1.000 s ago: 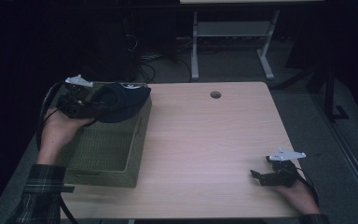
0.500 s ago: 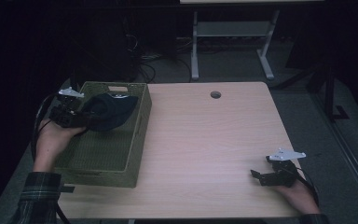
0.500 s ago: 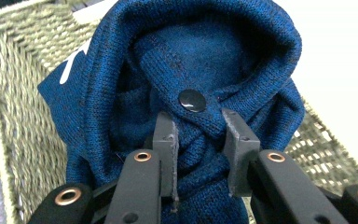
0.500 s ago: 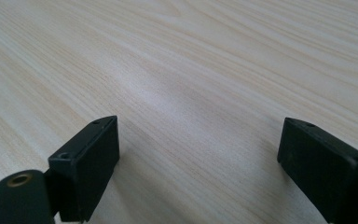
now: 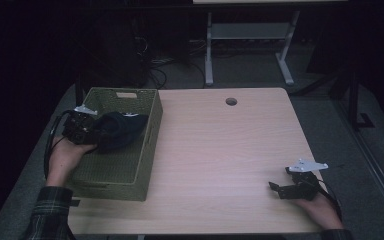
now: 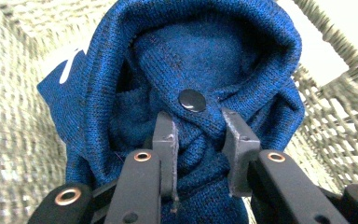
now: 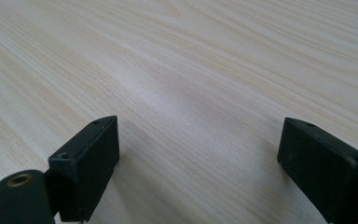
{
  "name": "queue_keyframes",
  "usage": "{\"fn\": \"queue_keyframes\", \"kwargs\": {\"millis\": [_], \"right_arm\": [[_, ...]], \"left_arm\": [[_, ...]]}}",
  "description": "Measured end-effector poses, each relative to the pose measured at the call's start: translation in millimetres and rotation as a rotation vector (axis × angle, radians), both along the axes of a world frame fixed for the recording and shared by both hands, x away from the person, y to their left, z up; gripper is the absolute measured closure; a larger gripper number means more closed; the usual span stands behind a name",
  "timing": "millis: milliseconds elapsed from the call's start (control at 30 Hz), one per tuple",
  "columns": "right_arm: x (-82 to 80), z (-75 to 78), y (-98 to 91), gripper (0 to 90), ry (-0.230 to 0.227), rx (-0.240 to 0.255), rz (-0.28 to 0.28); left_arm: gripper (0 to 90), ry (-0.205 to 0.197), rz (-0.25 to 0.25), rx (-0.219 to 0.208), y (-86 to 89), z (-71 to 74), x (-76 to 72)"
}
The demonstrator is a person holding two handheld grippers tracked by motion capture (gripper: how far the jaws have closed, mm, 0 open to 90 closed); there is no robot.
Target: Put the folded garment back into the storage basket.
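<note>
Left gripper is clamped on a fold of the blue knit garment, holding it inside the green woven basket at its left wall, bundle extending right toward the basket's middle; right gripper, jaws wide apart and empty, rests well apart at the wooden table's near right corner.

Blue knit garment, black snap; olive-green woven basket; pale woodgrain table; plaid sleeve.
</note>
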State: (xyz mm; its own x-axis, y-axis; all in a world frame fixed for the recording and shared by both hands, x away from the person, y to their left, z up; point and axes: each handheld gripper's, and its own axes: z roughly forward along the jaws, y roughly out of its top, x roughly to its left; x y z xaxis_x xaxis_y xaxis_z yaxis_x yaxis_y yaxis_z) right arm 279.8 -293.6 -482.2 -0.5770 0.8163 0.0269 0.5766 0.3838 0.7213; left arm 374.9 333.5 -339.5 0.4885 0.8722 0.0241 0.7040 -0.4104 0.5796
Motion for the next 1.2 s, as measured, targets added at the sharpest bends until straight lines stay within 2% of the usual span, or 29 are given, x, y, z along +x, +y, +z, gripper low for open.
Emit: {"fn": "queue_keyframes", "kwargs": {"millis": [333, 567, 733, 933, 1033, 1100, 1200], "right_arm": [[0.0, 0.0, 0.0, 12.2, 0.000, 0.000, 0.000], [0.0, 0.0, 0.0, 12.2, 0.000, 0.000, 0.000], [0.0, -0.1, 0.0, 12.2, -0.001, 0.000, 0.000], [0.0, 0.0, 0.0, 12.2, 0.000, 0.000, 0.000], [0.0, 0.0, 0.0, 12.2, 0.000, 0.000, 0.000], [0.1, -0.1, 0.0, 12.3, 0.000, 0.001, -0.001], [0.0, 0.0, 0.0, 12.5, 0.001, 0.002, -0.003]], "left_arm": [[69.3, 0.071, -0.004, -0.014, 2.4, -31.8, 7.0], [68.2, 0.108, -0.015, -0.024, 0.7, -43.2, 8.0], [66.0, 0.112, -0.013, -0.047, 1.0, -46.7, 7.3], [57.9, 0.111, -0.021, -0.059, 3.3, -46.4, 4.9], [48.9, 0.109, -0.025, -0.062, 3.4, -45.4, 3.2], [43.2, 0.088, -0.014, -0.063, 2.7, -43.2, 1.0], [36.9, 0.076, -0.016, -0.083, 4.3, -36.8, -2.0]]}}
